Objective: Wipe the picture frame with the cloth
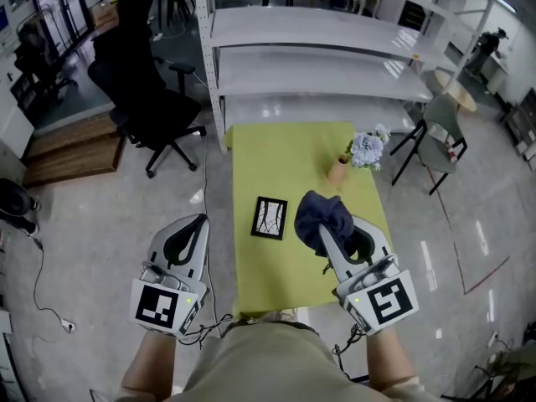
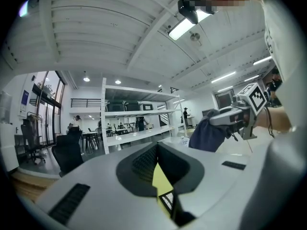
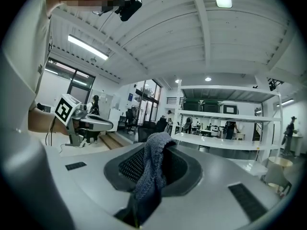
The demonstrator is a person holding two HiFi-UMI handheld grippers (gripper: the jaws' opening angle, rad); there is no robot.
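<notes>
Grey-white left gripper [image 1: 198, 222] hangs over the floor beside the yellow-green table [image 1: 276, 153], at about 8 o'clock from the picture frame [image 1: 270, 218]. Its jaws are pressed together and nothing is between them. The frame lies flat on the table, free, with its black border and pale picture facing up. At 3 o'clock from it, close but seemingly apart, hangs the dark blue cloth [image 1: 318, 210], bunched and clamped in the right gripper [image 1: 328, 239]. Farther at 1 o'clock stands a small pot of flowers [image 1: 360, 153]. Wiping has not started, I think. To do it well, bring the cloth low over the frame, press lightly, and let the left gripper hold one corner so the frame does not slide.
</notes>
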